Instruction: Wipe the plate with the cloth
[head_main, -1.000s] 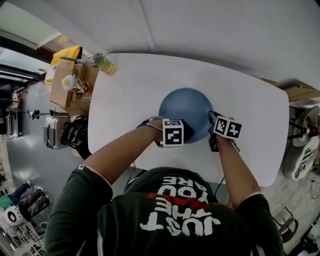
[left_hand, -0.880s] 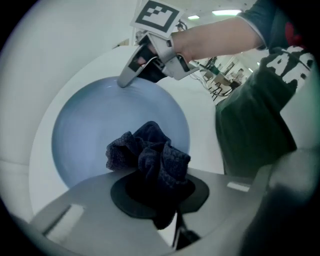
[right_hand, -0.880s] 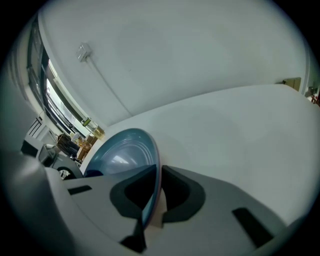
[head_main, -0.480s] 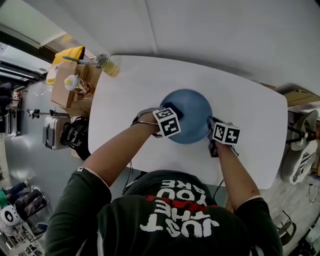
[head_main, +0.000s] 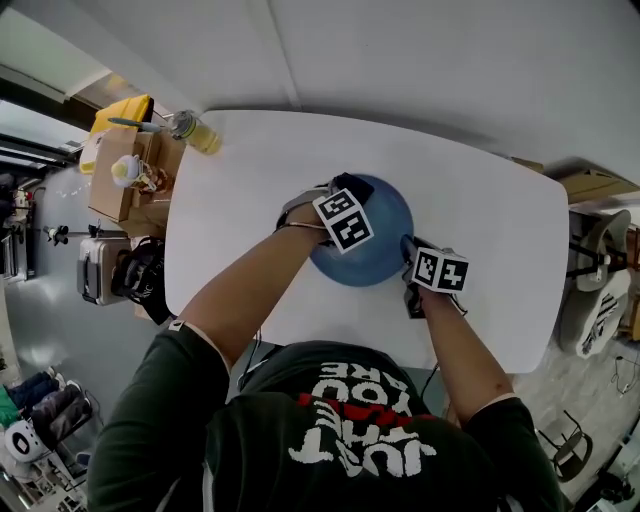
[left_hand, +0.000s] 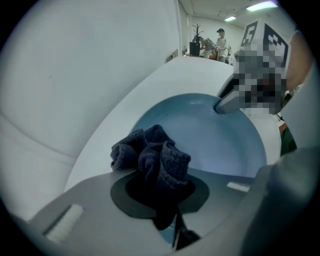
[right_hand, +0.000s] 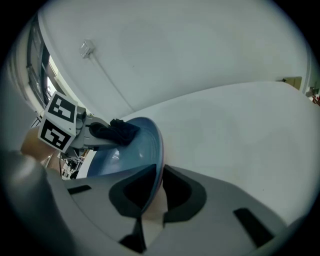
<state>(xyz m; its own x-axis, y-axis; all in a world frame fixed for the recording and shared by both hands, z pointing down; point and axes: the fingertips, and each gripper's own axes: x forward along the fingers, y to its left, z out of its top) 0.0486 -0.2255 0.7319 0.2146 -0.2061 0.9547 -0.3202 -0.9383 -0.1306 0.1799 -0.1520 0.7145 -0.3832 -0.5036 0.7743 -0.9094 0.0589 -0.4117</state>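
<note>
A round blue plate (head_main: 375, 245) lies mid-table on the white table (head_main: 480, 210). My left gripper (head_main: 346, 190) points steeply down over the plate's far left part, shut on a bunched dark navy cloth (left_hand: 152, 159) that rests against the plate's (left_hand: 215, 140) inner surface. My right gripper (head_main: 409, 256) is shut on the plate's near right rim; in the right gripper view the thin rim (right_hand: 156, 167) runs between its jaws (right_hand: 154, 192). That view also shows the cloth (right_hand: 118, 131) in the left gripper at the plate's opposite side.
A yellowish bottle (head_main: 190, 129) stands at the table's far left corner. Beside the table on the left are a cardboard box (head_main: 125, 175) with yellow items and a case (head_main: 98, 268) on the floor. Chairs (head_main: 600, 300) stand at the right.
My left gripper has carried the cloth from the plate's near edge across to its far left part and turned as it went. The right gripper has kept its hold on the rim.
</note>
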